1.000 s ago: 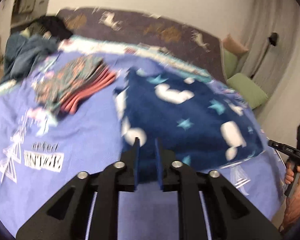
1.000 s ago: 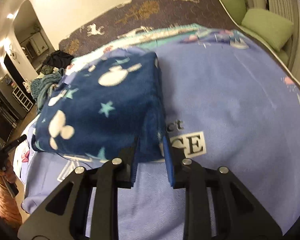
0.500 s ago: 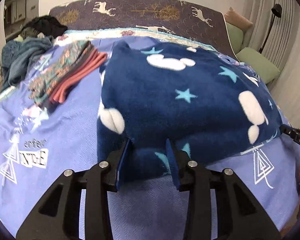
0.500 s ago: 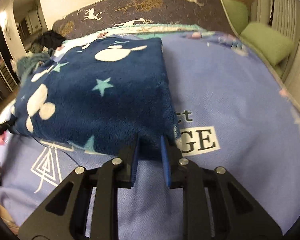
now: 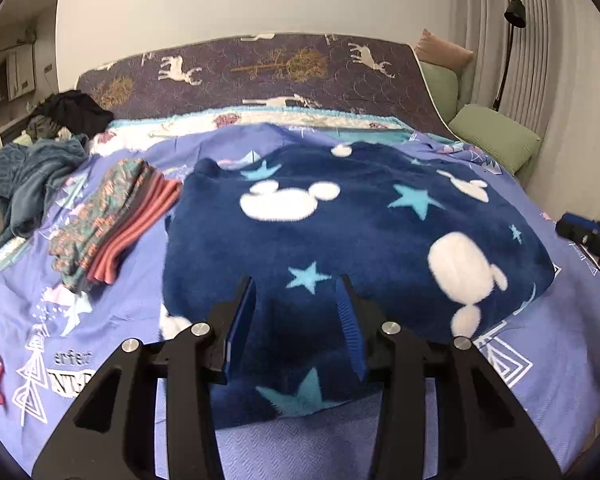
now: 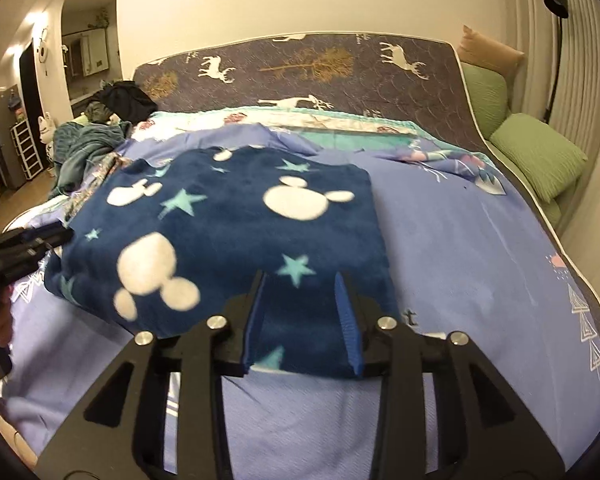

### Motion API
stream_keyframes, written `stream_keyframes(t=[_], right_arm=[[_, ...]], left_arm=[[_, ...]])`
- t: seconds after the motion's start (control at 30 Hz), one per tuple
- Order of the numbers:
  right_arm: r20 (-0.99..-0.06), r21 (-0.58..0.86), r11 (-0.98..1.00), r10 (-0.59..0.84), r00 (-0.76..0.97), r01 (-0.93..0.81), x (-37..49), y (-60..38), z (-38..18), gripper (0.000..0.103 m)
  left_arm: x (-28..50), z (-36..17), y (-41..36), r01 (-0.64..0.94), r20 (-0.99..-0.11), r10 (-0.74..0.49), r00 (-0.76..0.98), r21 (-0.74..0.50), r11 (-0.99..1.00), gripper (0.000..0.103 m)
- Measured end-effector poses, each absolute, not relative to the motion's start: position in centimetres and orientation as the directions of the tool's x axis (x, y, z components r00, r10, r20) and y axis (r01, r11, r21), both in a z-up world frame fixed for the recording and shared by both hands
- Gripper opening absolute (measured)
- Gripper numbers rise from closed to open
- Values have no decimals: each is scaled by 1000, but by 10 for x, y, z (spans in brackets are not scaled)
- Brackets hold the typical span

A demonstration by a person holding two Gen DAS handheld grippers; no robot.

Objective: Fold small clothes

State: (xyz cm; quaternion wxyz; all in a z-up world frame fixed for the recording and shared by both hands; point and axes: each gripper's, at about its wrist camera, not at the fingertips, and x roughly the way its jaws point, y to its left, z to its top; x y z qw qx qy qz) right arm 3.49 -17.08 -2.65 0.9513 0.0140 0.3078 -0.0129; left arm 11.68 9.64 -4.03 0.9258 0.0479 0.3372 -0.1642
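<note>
Left wrist view: the navy fleece garment (image 5: 360, 248) lies flat on the bed (image 5: 112, 316), folded over — likely just laid down so a fold can settle. The left claw (image 5: 296, 320) straddles its near edge, jaws opening, pads off the fabric. The right claw (image 6: 300, 312) likewise — opening, fleece between, apparently unpressed.

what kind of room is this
Most likely a bedroom in a home: a bed with a purple printed sheet, green pillows beside the deer-print mattress, and a clothes pile.
</note>
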Motion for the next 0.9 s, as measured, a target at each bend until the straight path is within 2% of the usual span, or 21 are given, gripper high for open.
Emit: stream_keyframes(t=[0.1,0.17,0.3,0.63,0.8,0.9], right_arm=[[-572,-7,1000,-28,820,30,40,-159,-20,41],[-564,-22,999,-37,825,30,43,-150,-17,45],[-574,-35,999,-40,818,25,55,-135,-15,46],[-574,-63,998,-19,819,-21,74,-95,-18,45],[-555,-72,997,-9,832,-38,78,-78,-14,45],[-578,-52,998,0,816,-36,86,-72,-18,45]], left_arm=[[126,-58,100,318,-676,-251,692,-26,948,44],[125,-64,104,323,-665,-270,697,-45,945,44],[122,-67,102,334,-655,-269,706,-27,942,46],[120,-62,109,341,-646,-311,698,-82,937,47],[117,-39,117,335,-589,-319,743,-85,938,48],[127,-42,123,319,-600,-307,739,-89,943,54]])
